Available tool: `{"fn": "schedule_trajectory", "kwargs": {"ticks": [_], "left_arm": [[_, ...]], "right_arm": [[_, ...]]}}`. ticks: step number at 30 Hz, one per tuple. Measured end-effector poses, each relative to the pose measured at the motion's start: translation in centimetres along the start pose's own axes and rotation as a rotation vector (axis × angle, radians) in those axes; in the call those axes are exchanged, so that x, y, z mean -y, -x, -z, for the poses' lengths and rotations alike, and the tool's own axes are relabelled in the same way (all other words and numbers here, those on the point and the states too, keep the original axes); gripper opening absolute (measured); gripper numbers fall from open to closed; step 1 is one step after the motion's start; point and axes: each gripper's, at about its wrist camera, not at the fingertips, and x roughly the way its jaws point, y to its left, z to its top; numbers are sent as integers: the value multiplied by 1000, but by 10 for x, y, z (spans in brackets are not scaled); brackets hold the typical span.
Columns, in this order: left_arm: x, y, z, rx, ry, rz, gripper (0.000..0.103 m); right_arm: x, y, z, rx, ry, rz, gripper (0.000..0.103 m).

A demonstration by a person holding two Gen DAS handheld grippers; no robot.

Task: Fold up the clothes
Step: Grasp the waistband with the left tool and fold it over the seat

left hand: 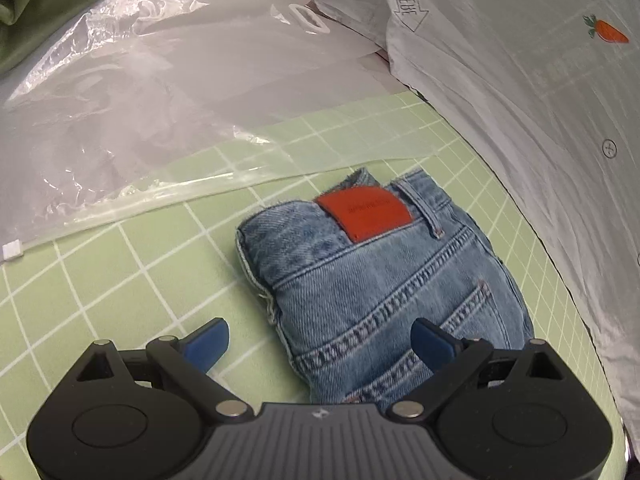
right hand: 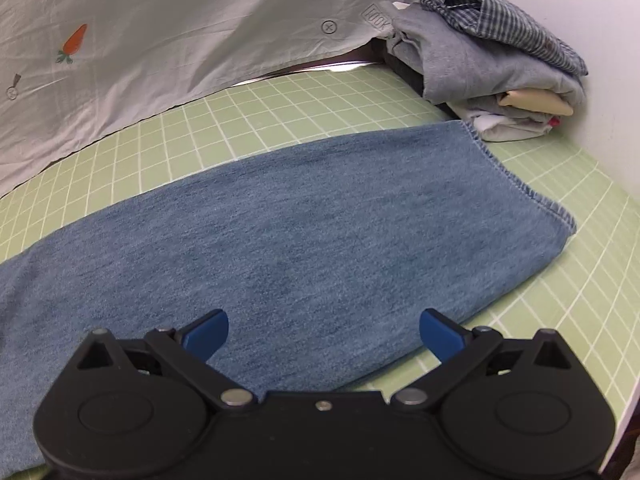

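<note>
Left wrist view, left to right:

- Olive-green fabric: bunched in the far left corner, only partly in frame.
- Clear plastic bag: crinkled, lying flat across the far left of the green grid mat, with a zip strip along its near edge.
- Left gripper: released, blue-tipped fingers spread wide and holding nothing. Left finger is over bare mat; right finger is over the denim.
- Jeans: waist end, lying on the mat with the back side up. Red patch at the waistband, belt loop beside it, pocket stitching visible. The cloth runs under the gripper toward the near edge.
- White sheet: draped along the right side, printed with an orange carrot and arrow lettering.

Right wrist view, left to right:

- White sheet: covers the far left, with a carrot print.
- Jeans: leg portion spread flat across the mat, hem at the right, close to the stack.
- Right gripper: released, fingers apart and empty. Whether they touch the denim cannot be told.
- Stack of folded clothes: far right corner against a white wall, checked shirt on top, grey garment beneath, pale items at the bottom.
</note>
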Motion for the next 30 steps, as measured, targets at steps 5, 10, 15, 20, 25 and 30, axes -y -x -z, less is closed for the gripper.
{"fn": "schedule_trajectory", "kwargs": {"ticks": [5,10,15,20,25,30], "left_arm": [[-5,-7,-6,38,64,47,92],[0,-8,-11,73,68,48,44],[18,17,-8,132,-14,122,26],[57,54,13,196,-127,182,24],[107,94,47,240,-288,262,22],[161,123,106,204,-459,351,19]], "right_arm": [[-1,-4,-5,-25,-44,24,103],[-11,-7,-4,-29,-6,13,103],[-8,-12,-3,-32,-21,-19,103],[4,-16,-2,-19,-69,-52,103],[22,-13,1,-6,-88,-97,103],[52,-7,4,3,-79,-115,103]]}}
